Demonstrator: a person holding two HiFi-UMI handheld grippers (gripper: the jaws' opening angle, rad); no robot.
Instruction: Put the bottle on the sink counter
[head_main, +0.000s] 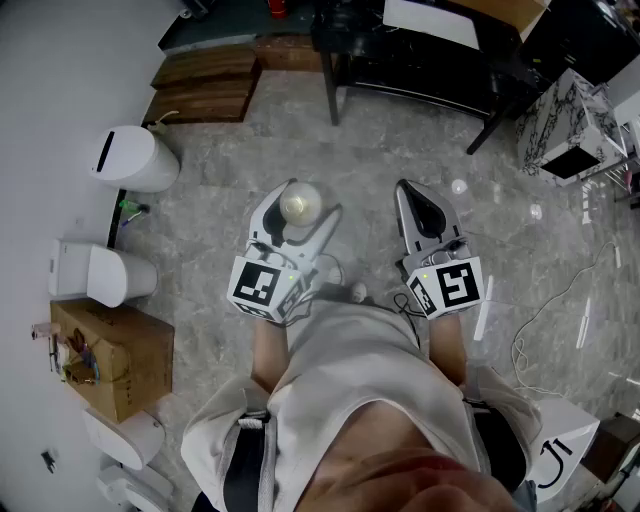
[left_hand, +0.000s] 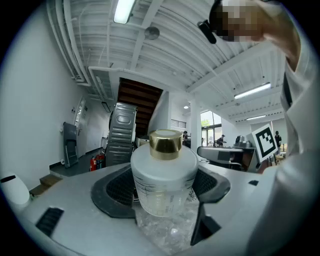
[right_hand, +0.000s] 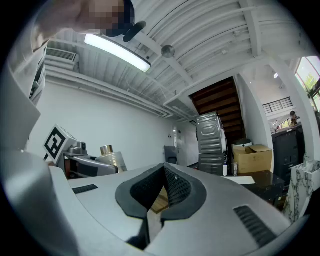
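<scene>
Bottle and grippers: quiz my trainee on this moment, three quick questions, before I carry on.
1. True or false: the right gripper has its jaws wide apart.
2. The bottle's cap is: A gold, B black, C red.
3. Which gripper holds the bottle between its pads?
Key: 1 false, its jaws are together with nothing between them. 2 A. 3 the left gripper.
</scene>
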